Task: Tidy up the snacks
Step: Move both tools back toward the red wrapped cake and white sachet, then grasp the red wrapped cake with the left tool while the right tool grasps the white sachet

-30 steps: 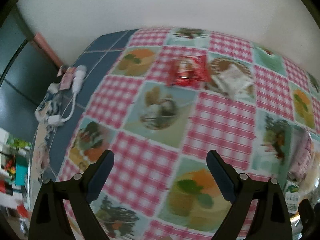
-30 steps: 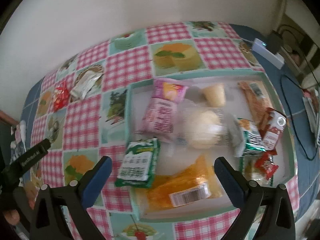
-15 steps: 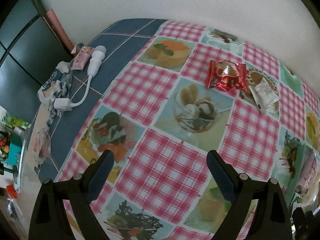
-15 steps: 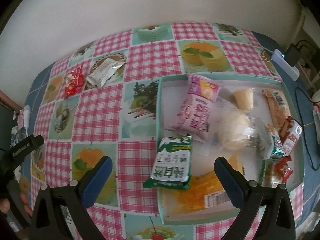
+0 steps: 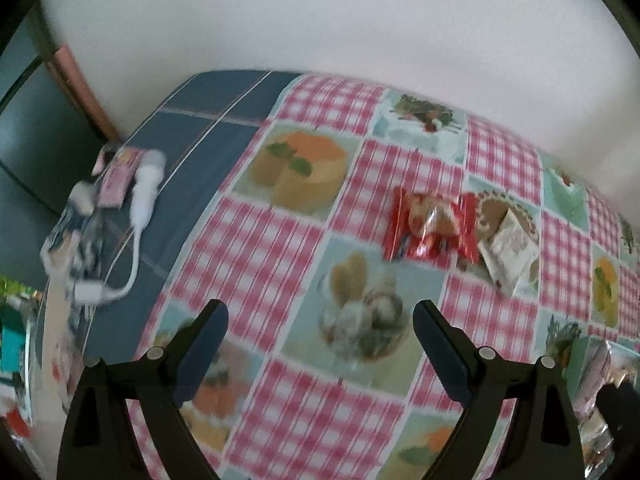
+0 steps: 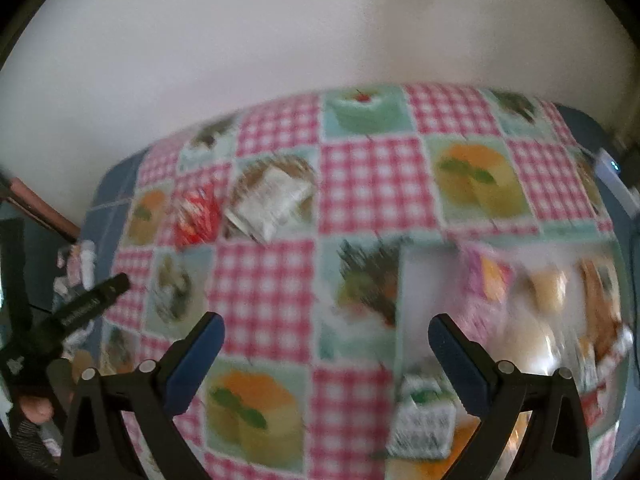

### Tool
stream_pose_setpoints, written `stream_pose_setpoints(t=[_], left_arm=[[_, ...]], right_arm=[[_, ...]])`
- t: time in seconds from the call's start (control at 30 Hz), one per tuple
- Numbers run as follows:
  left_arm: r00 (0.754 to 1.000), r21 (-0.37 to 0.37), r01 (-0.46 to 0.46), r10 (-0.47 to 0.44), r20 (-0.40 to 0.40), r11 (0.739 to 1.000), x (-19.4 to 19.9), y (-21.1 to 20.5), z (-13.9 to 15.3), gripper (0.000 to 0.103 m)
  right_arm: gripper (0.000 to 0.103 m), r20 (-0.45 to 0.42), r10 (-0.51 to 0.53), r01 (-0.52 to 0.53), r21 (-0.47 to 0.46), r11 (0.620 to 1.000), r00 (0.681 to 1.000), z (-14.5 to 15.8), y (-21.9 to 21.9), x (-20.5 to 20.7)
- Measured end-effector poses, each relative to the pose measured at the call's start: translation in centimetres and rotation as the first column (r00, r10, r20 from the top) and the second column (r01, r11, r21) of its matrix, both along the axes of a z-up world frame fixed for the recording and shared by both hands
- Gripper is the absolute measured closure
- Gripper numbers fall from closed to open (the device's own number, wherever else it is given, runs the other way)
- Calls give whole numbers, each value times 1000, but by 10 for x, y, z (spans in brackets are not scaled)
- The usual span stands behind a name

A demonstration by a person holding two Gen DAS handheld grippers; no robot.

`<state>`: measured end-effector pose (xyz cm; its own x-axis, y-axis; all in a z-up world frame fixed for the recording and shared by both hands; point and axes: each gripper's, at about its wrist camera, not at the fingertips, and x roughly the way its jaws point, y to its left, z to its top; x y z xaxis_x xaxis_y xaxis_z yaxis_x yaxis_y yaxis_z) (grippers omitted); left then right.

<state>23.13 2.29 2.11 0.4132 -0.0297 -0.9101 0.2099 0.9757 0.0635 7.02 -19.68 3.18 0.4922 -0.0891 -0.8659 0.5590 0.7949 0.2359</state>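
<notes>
Left wrist view: the left gripper [image 5: 320, 326] hangs above the table [image 5: 280, 264] with its jaws spread wide and nothing between them. Ahead, toward the far edge, a red snack packet [image 5: 430, 228] lies flat on the checked cloth, touching a white snack packet [image 5: 508, 250] on its right. A white cable [image 5: 136, 216] rests near the left edge, on the blue part.

Right wrist view (heavily blurred): the right gripper [image 6: 326, 338] is also spread and empty over the cloth. A tray [image 6: 412, 280] of mixed snacks sits at the right side — a green-and-white packet [image 6: 424, 420] overhangs its near rim. The two loose packets lie far left.
</notes>
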Motion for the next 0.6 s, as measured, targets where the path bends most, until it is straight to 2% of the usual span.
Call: stream_pose_setpoints(t=[0.07,0.17,0.27,0.47,0.6], left_arm=[[1000,-5,22,-22,-2,1000,12,-4,0,9],[998,-85,36,-40,-48,996,34,-10,-4,9],[997,-118,56,-61,-42,991,48,-20,-9,9],[992,-257,40,-70,-109,966,77,-32,-24,9],[988,-263,36,-74,-137,964,86,-43,-37,10]], right_arm=[[0,13,10,-10,11,1000,1000,3,-6,19],[0,7,11,-11,39,999,1000,-1,-15,47],[0,1,2,-2,102,995,1000,-11,-24,72],[0,-21,-25,29,168,985,999,-37,-34,114],[0,-62,-66,75,161,984,996,-55,-39,133]])
